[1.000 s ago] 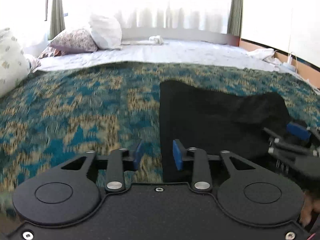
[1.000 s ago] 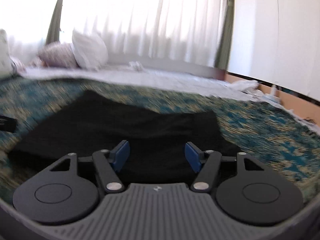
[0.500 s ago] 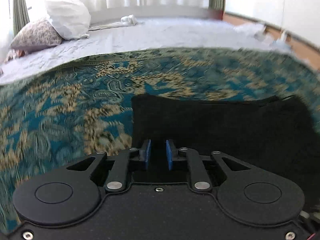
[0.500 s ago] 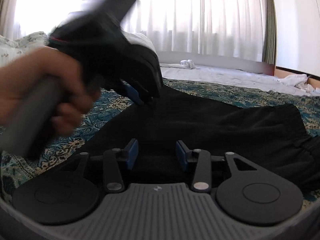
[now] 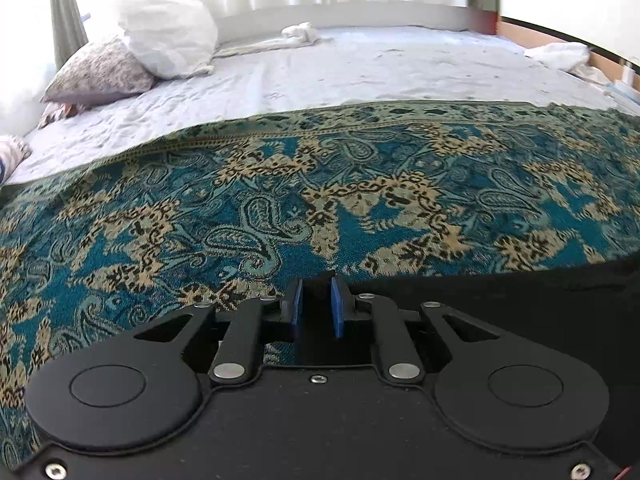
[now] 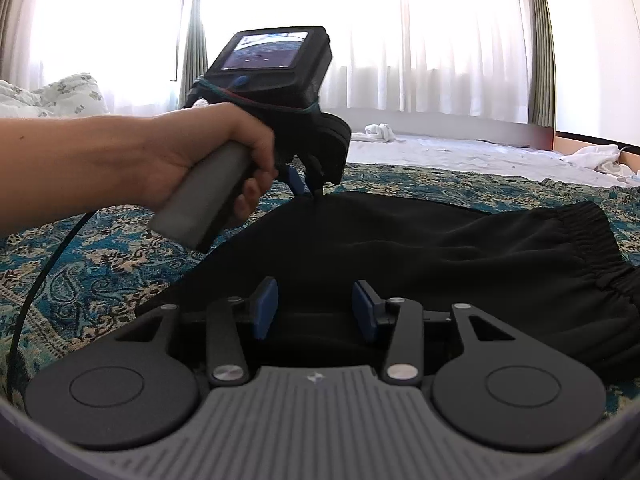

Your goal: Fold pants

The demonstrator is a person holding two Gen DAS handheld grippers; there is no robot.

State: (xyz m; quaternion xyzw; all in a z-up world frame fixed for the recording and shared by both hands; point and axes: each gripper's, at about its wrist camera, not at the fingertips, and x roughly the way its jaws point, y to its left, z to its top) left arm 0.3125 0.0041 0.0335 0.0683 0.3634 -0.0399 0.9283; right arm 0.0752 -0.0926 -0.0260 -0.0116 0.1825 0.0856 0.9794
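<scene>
At the lower centre of the left wrist view, the left gripper [image 5: 316, 304] has its fingers clamped on a corner of the black pants [image 5: 500, 292], lifting it off the patterned bedspread [image 5: 240, 208]. Low in the right wrist view, the right gripper [image 6: 316, 308] hangs over the pants [image 6: 440, 248], fingers apart, holding nothing.

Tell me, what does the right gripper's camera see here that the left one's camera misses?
Only the right wrist view shows the person's left hand holding the left gripper, pinching a raised corner of the black pants, and their gathered waistband. Only the left wrist view shows the pillows and the left gripper's blue pads closed on dark cloth. Both show the pants on the patterned bedspread and the curtains.
</scene>
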